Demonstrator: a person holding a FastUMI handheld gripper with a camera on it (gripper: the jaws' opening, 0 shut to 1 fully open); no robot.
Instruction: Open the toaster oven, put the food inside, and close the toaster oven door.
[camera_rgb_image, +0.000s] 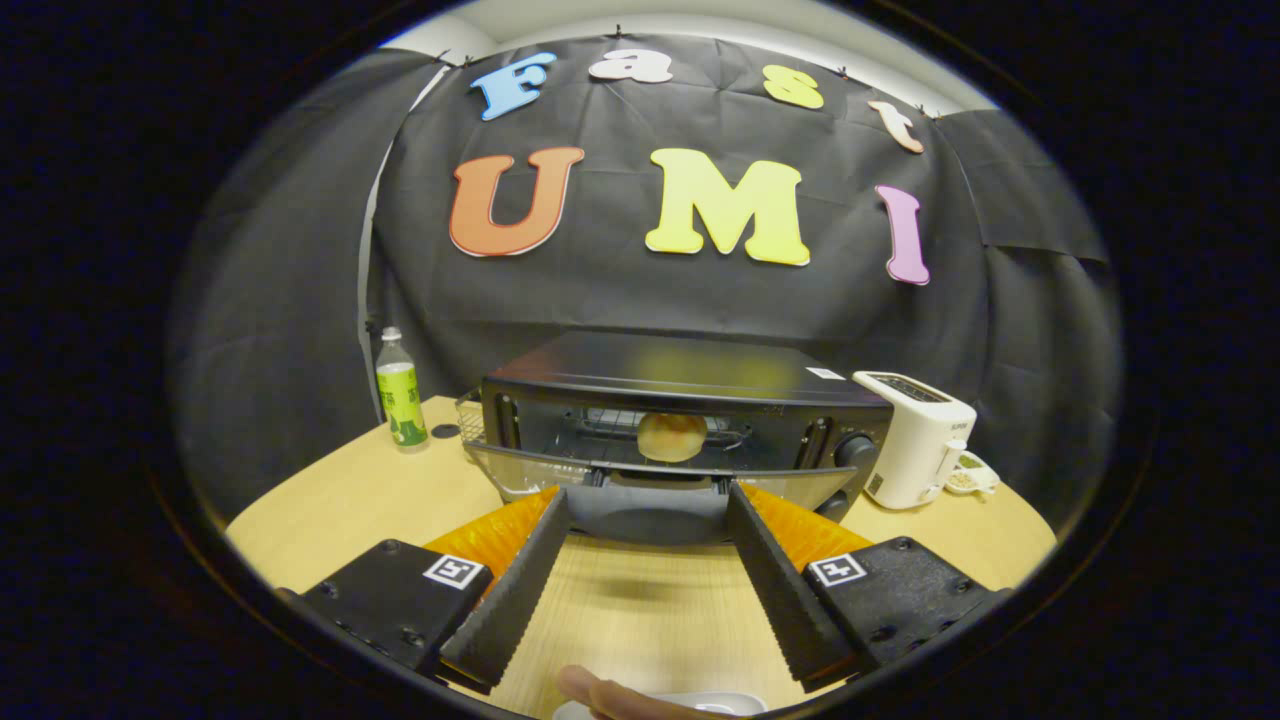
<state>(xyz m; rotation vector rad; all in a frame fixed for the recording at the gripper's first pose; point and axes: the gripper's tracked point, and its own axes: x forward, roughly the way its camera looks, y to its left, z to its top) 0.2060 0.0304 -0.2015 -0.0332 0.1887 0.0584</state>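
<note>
While the gripper (648, 495) hangs low over the wooden table (330, 505), its two fingers (515, 585) are spread wide apart and hold nothing. The bare table top shows between them. The tips of the fingers reach up close to the front of the toaster oven (680, 400), one tip on each side of the middle of its door (650, 480). I cannot tell if the tips touch the door or stop just short of it. The toaster oven is black and sits on the table just ahead of the fingers. Its door is tipped down toward the fingers, so the oven is open. Inside, on the wire rack (610, 420), sits the food (671, 436). It is a round, light brown bun, and it rests near the middle of the rack. The oven has round knobs (853, 450) on its right side. To the right of the oven, just beside it, stands a white toaster (915, 435). A small white dish (972, 475) peeks out past the toaster. To the left of the oven, apart from it, stands a plastic bottle (399, 390) with a green label and a white cap. It is upright near the back of the table. Down below the fingers, close to the camera, a person's finger (620, 696) lies over something white (710, 703), and I cannot tell what that white thing is.
</note>
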